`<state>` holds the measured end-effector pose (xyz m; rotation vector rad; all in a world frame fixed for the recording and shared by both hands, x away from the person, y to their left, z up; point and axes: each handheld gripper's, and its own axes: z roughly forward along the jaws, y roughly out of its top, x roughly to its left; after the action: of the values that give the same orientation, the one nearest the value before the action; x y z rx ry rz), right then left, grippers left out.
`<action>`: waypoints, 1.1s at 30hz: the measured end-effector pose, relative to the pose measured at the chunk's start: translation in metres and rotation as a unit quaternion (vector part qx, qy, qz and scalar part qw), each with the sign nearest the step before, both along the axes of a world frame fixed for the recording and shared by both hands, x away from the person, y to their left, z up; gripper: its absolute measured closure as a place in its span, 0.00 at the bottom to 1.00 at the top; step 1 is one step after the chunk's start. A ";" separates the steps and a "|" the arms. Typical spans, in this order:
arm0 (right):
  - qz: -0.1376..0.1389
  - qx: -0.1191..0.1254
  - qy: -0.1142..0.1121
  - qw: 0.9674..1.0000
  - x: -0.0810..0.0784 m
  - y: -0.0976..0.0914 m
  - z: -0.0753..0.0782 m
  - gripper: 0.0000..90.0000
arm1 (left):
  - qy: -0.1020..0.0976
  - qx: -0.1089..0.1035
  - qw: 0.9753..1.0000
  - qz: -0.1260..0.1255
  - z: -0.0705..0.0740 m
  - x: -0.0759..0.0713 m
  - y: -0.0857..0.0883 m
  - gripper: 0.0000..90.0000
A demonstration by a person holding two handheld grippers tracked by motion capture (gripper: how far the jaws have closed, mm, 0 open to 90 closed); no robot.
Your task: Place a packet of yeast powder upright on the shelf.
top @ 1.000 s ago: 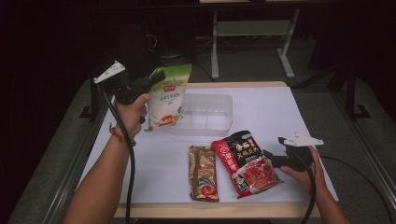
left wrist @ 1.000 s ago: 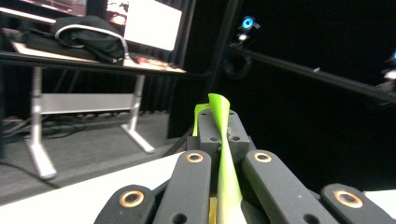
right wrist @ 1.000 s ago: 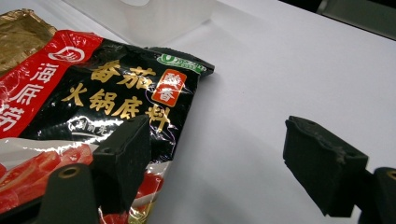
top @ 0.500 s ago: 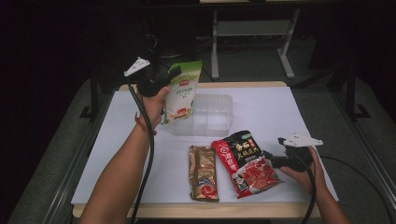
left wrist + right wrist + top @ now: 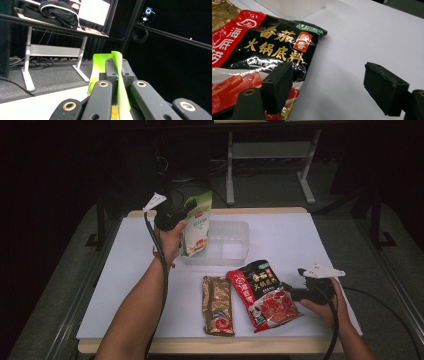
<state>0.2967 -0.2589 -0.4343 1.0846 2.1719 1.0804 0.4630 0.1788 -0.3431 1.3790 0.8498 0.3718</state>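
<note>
A darkened lab or recording studio. A white-topped table (image 5: 300, 240) stands on grey carpet inside a black metal frame (image 5: 172, 37); black curtains hang behind, a small camera (image 5: 148, 11) is clamped overhead, and a metal-legged workbench (image 5: 50, 50) holds a monitor (image 5: 93, 11).

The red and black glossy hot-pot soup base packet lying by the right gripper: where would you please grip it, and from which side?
I would take the red and black glossy hot-pot soup base packet by its flat sealed right edge, coming in low from the right. It lies flat on the white table, so only a thin edge offers purchase, and the open right gripper already sits beside that edge, jaws level with it.
</note>
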 end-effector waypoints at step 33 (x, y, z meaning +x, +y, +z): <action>0.015 -0.018 0.004 1.000 0.002 0.009 -0.001 0.25 | -0.011 0.084 0.996 0.000 -0.017 -0.027 0.036 0.92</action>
<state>0.2984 -0.2498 -0.4357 1.0466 2.2123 1.0485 0.4364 0.2151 -0.3599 1.5271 0.8154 0.4664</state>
